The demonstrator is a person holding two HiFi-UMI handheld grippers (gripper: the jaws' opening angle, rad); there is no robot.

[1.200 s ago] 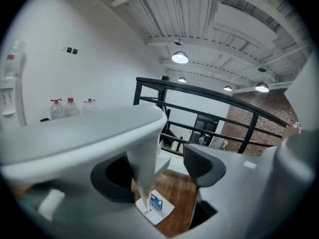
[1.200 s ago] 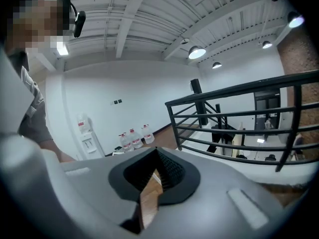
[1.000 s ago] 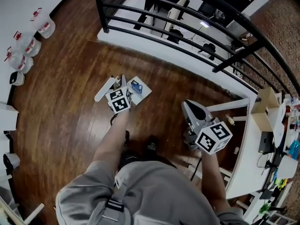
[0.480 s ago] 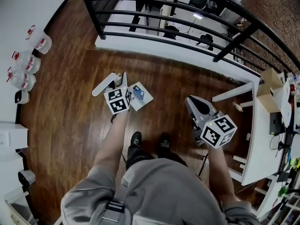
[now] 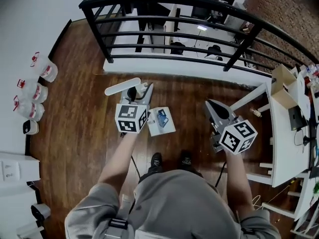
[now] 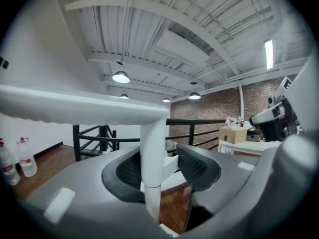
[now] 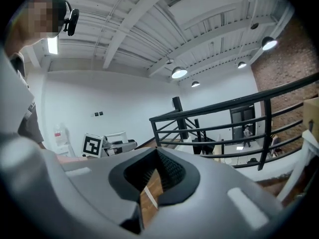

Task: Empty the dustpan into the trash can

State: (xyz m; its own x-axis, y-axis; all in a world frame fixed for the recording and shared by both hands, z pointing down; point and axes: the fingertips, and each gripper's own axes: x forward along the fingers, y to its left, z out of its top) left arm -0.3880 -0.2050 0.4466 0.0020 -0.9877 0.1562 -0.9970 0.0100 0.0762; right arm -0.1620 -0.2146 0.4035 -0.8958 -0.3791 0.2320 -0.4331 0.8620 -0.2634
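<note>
Left gripper [image 6: 159,166] pinching the dustpan [image 5: 161,122] handle has lifted it off the floor [image 5: 75,113], and the pan has swung to its right. Right gripper [image 7: 157,156] pressed together, empty. Pickup looks done. No trash can in view yet.

The dustpan [image 5: 160,122] is white, with a long upright handle. Its stem [image 6: 152,156] stands near vertical, clamped between the black pads of the left gripper [image 5: 142,90]. At the top of the stem a flat grip bar [image 5: 123,87] runs crosswise, jutting out to the left. The square pan hangs at the stem's lower end, above the wooden floor [image 5: 84,108] to the near right of the bar. It faces up, and a blue scrap [image 5: 161,117] lies in it.
</note>
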